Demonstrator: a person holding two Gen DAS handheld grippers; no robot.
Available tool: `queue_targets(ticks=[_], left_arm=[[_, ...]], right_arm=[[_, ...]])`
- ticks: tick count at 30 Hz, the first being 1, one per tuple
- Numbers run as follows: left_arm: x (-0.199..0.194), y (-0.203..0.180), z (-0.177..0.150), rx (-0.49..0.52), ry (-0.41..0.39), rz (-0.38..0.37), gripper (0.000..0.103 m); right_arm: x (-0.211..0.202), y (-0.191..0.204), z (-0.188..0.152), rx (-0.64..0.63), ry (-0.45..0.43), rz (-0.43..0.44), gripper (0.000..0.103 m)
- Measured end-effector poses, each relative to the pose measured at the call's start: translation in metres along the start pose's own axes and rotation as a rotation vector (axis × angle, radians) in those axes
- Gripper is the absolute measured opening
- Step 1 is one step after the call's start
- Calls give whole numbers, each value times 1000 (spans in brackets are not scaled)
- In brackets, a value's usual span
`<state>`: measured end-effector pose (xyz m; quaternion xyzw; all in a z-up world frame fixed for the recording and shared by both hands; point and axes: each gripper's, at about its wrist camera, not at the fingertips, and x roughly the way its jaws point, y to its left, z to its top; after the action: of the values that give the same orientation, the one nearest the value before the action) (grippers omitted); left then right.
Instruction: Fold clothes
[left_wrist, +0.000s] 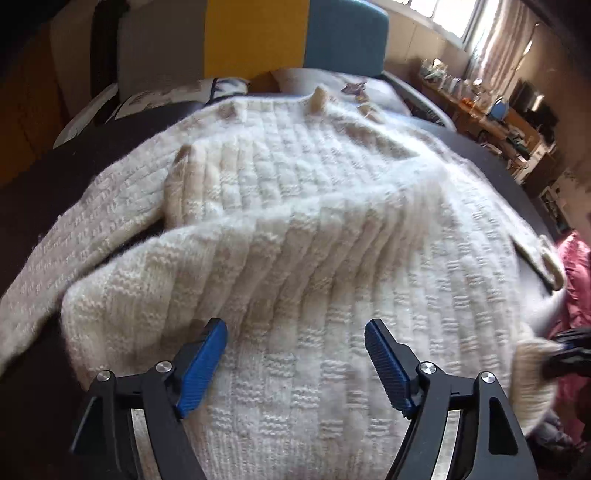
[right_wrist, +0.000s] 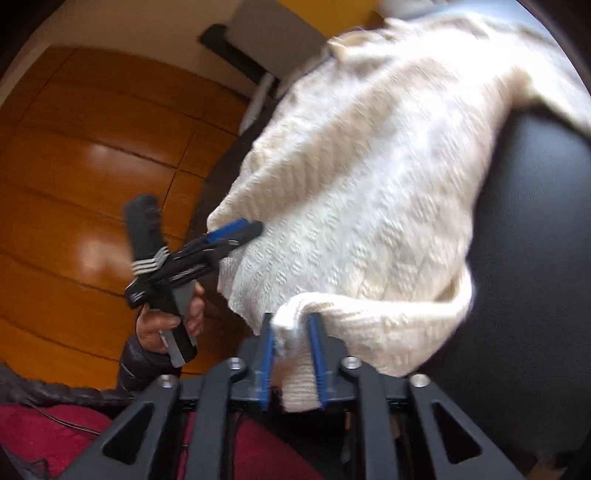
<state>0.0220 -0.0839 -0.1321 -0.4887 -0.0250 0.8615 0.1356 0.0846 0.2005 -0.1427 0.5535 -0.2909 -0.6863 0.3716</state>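
Observation:
A cream cable-knit sweater (left_wrist: 295, 206) lies spread over a dark table (left_wrist: 33, 206), with a fold ridge running across its middle. My left gripper (left_wrist: 295, 343) hovers just above the sweater's near part, jaws wide open and nothing between the blue pads (left_wrist: 201, 365). In the right wrist view the sweater (right_wrist: 369, 177) looks blurred. My right gripper (right_wrist: 291, 354) is shut on a bunched edge of it, lifted off the table (right_wrist: 535, 229). The left gripper (right_wrist: 251, 230) shows there from the side, its tips over the sweater's left edge.
A hand (right_wrist: 162, 325) in a dark sleeve holds the left gripper over a wooden floor (right_wrist: 92, 147). Red cloth (right_wrist: 55, 435) lies below. A pink garment (left_wrist: 576, 266) sits off the table's right edge. A blue chair back (left_wrist: 347, 33) and a cluttered desk (left_wrist: 498, 110) stand beyond.

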Motion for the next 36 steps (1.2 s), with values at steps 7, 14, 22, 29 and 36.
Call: queue_targets(ticks=[7, 14, 22, 29, 36], left_arm=[[-42, -84, -2, 320, -67, -272, 78], [-17, -194, -40, 676, 74, -352, 79], [22, -187, -27, 469, 142, -390, 8], [6, -171, 3, 322, 86, -562, 8], [-29, -163, 44, 230, -30, -752, 8]], right_arm=[[-53, -27, -6, 117, -174, -2, 31], [-87, -87, -2, 356, -381, -124, 34], [-125, -78, 74, 141, -572, -480, 34], [-90, -122, 142, 29, -266, -919, 32], [-96, -139, 186, 17, -239, -962, 32]])
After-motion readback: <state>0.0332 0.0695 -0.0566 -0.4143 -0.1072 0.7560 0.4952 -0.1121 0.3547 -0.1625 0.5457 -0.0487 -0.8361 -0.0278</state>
